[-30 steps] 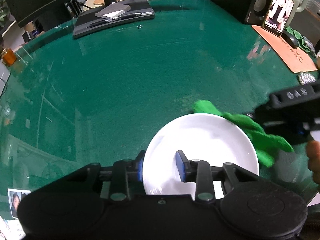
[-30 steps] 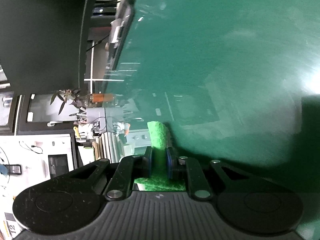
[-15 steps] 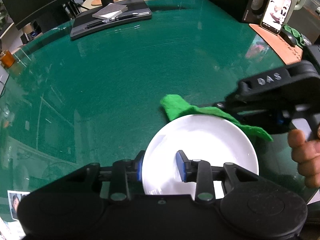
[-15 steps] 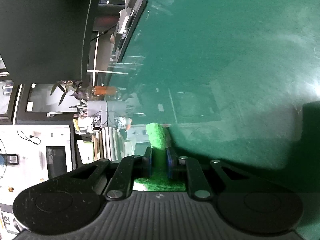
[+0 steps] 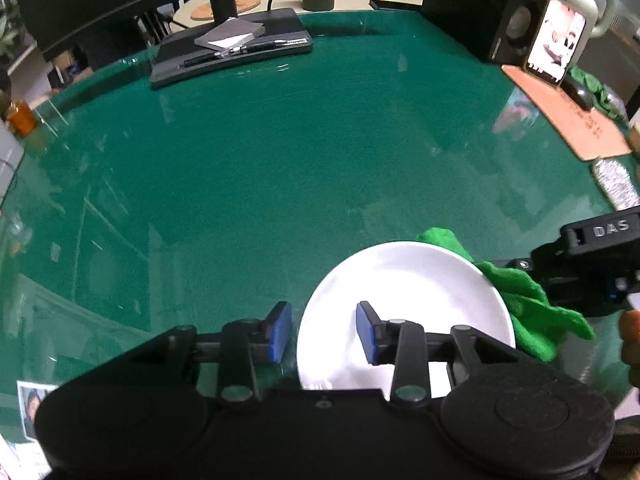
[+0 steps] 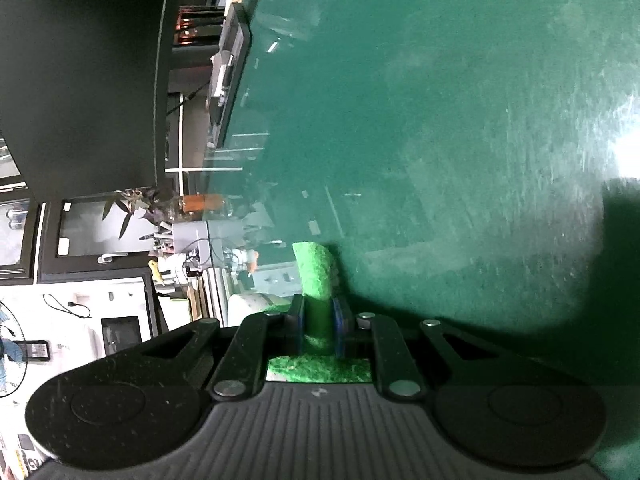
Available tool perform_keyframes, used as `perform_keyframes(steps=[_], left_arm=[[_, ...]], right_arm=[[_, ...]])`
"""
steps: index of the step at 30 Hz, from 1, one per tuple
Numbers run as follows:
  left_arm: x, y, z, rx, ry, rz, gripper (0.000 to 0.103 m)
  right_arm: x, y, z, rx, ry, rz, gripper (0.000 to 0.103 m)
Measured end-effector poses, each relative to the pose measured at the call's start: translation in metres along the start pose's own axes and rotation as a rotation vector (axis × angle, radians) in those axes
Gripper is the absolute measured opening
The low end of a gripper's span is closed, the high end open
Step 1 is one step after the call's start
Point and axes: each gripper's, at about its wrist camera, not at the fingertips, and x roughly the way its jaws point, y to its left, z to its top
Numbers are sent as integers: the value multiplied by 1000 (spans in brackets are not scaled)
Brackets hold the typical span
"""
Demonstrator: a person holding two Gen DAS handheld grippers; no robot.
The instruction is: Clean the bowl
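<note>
Left gripper (image 5: pixel 323 328) straddles the bowl (image 5: pixel 404 304) rim loosely; right gripper (image 6: pixel 318 322) pinches the cloth (image 6: pixel 316 276) lengthwise.

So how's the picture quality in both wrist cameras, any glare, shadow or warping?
Left wrist view: fisheye bends the green table edge; glass reflections streak it, and the white bowl is washed out. Right wrist view: rolled sideways, glare at right, a dark shadow beside the green cloth.

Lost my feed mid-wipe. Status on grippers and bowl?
Left gripper astride white bowl rim, contact unclear. Right gripper shut on green cloth, draped at bowl's right edge. Nothing in the way.
</note>
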Motion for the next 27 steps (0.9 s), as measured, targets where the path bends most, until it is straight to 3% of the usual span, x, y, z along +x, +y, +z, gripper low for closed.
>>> perform_keyframes(steps=[2,8,12,21,27], left_arm=[[1,1,-2,-3,13,7,17],[5,8,-1,-37,3,14,17],[7,2,1,7,-4,37,20],[8,1,-1,16,2,38,21],[10,-1,-1,22,10,33,26]], right_arm=[[2,1,2,-1,1,-3,15],[2,6,0,-22,23,-6,15],[2,7,2,-35,35,-17,15],[44,29,26,-119,47,-24,15],[26,18,17,-120,62,-36,15]])
